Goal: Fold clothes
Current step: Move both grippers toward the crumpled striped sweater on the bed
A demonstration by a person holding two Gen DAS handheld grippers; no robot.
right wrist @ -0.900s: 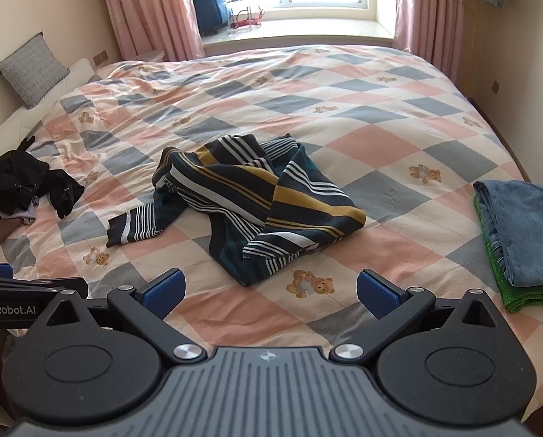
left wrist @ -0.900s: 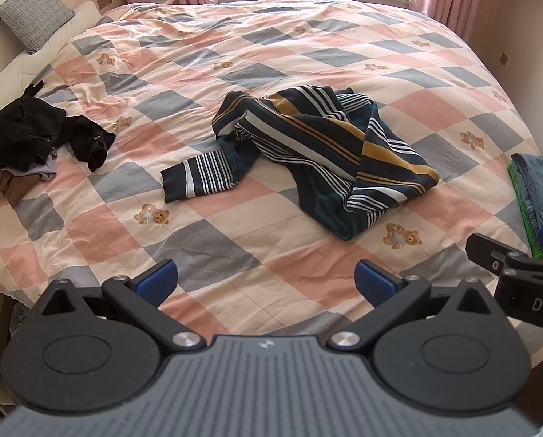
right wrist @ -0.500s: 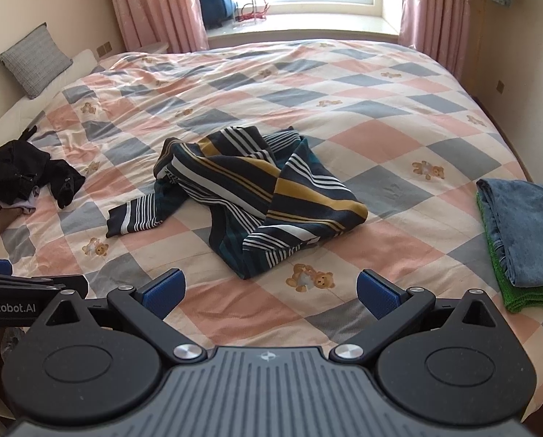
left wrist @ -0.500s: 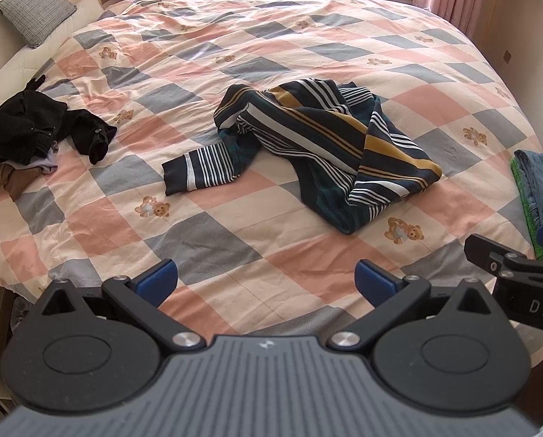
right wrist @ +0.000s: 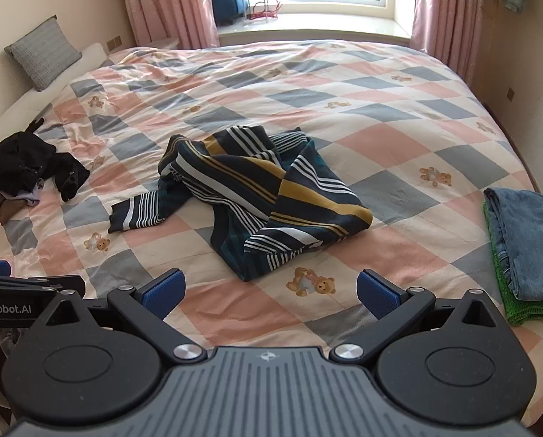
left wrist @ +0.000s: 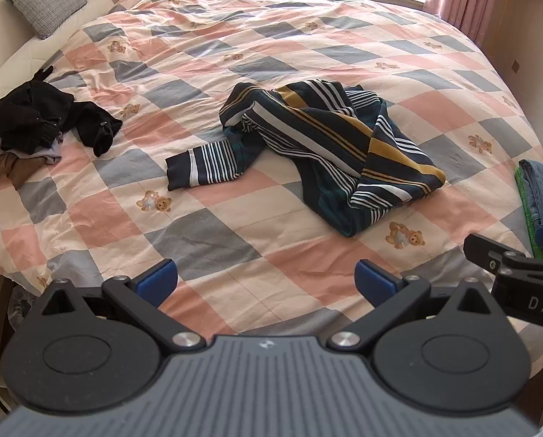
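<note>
A crumpled striped top (left wrist: 329,145) (right wrist: 257,196), navy with white and mustard bands, lies mid-bed with one sleeve (left wrist: 202,162) stretched out to the left. My left gripper (left wrist: 266,280) hovers open over the bed's near edge, well short of the garment, nothing between its blue pads. My right gripper (right wrist: 269,291) is also open and empty, just in front of the garment's near hem. Each gripper shows at the edge of the other's view.
The bed carries a pink, grey and cream checked quilt (left wrist: 206,240) (right wrist: 391,145). A black and brown clothes heap (left wrist: 35,123) (right wrist: 24,167) lies at the left edge. Folded jeans on a green towel (right wrist: 526,244) sit at the right edge. A grey pillow (right wrist: 42,51) leans far left.
Both grippers have tilted and eased slightly, so the striped top sits a little differently in each view. Nothing on the bed has moved; both grippers stay open.
</note>
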